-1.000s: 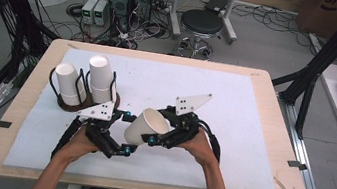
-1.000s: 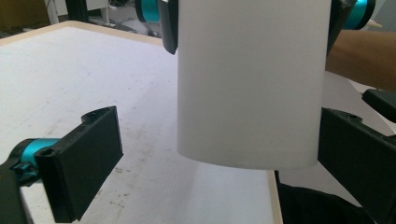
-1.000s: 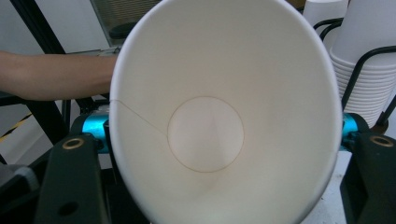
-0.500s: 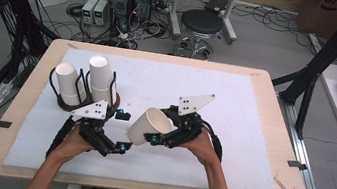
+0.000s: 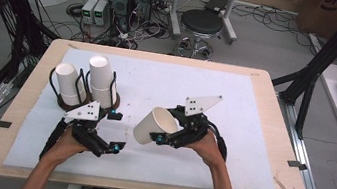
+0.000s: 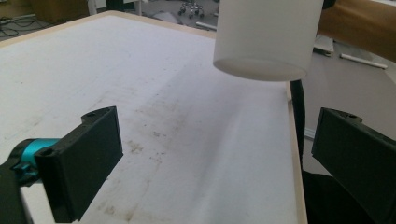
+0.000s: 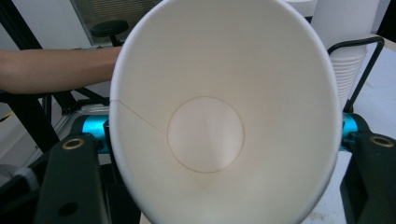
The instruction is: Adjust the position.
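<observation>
Cup [image 5: 153,125] hides R gripper [image 5: 162,136] jaws clamping it; L gripper [image 5: 113,131] jaws wide.

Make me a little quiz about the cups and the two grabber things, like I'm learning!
1. True or false: the right gripper holds a paper cup tipped on its side, above the table.
2. Which gripper has nothing between its jaws?
A. left gripper
B. right gripper
3. Fill in: the two stacks of cups stand upside down in a wire ____.

Key:
1. True. The cup's open mouth faces the right gripper's camera, and its inside looks empty.
2. A. Its jaws stand wide apart over the white mat.
3. Holder, at the left of the table.
</observation>
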`<state>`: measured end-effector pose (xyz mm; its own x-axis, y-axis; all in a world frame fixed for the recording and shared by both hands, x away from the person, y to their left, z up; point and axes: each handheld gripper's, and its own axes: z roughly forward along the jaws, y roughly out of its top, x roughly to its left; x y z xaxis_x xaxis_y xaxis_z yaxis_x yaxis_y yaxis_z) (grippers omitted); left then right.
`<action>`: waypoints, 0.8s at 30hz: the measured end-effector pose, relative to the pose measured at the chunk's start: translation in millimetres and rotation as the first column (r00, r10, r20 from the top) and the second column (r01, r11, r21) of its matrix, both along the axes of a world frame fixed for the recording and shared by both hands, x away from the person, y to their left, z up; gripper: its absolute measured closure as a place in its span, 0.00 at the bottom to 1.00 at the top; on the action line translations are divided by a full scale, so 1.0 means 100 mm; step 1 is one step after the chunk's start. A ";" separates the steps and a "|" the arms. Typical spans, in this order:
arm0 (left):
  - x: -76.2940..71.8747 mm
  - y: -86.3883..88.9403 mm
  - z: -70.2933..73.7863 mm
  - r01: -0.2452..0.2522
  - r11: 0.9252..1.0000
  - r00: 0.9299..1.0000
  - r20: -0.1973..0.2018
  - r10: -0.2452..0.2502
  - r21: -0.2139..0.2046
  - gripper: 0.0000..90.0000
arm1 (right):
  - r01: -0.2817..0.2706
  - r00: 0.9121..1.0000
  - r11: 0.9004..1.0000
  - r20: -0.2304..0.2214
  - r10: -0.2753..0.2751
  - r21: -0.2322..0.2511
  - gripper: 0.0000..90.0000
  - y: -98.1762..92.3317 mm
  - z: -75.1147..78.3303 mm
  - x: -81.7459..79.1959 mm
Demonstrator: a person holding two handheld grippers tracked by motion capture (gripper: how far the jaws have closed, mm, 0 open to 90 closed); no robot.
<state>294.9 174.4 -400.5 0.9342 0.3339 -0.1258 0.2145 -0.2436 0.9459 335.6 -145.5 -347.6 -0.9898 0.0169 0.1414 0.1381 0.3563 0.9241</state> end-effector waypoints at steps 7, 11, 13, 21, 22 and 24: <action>-0.02 0.08 -0.06 -0.044 0.999 0.999 0.000 0.044 -0.011 0.02 | 0.033 0.999 0.999 0.000 -0.033 0.001 0.33 -0.11 0.00 -0.01; -0.04 0.18 -0.12 -0.123 0.992 0.992 0.011 0.123 -0.009 0.02 | 0.051 0.999 0.999 0.007 -0.051 0.001 0.33 -0.19 0.01 -0.01; -0.04 0.23 -0.15 -0.166 0.986 0.986 0.005 0.166 -0.013 0.02 | 0.061 0.998 0.998 0.009 -0.061 0.004 0.33 -0.23 0.01 -0.02; -0.08 0.42 -0.24 -0.256 0.967 0.967 0.013 0.256 -0.019 0.02 | 0.106 0.994 0.994 0.021 -0.106 0.034 0.33 -0.39 -0.01 -0.04; -0.08 0.43 -0.25 -0.264 0.964 0.964 0.016 0.265 -0.014 0.02 | 0.112 0.993 0.993 0.021 -0.113 0.035 0.33 -0.41 -0.02 -0.04; -0.08 0.47 -0.26 -0.284 0.959 0.959 0.019 0.284 -0.008 0.02 | 0.123 0.992 0.992 0.021 -0.124 0.027 0.33 -0.44 -0.02 -0.05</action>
<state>286.5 221.3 -426.7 0.8033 0.5851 -0.1109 0.2553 -0.1701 0.9518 330.8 -189.9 -349.5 -0.9833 0.1362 0.1209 0.1585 0.3139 0.9361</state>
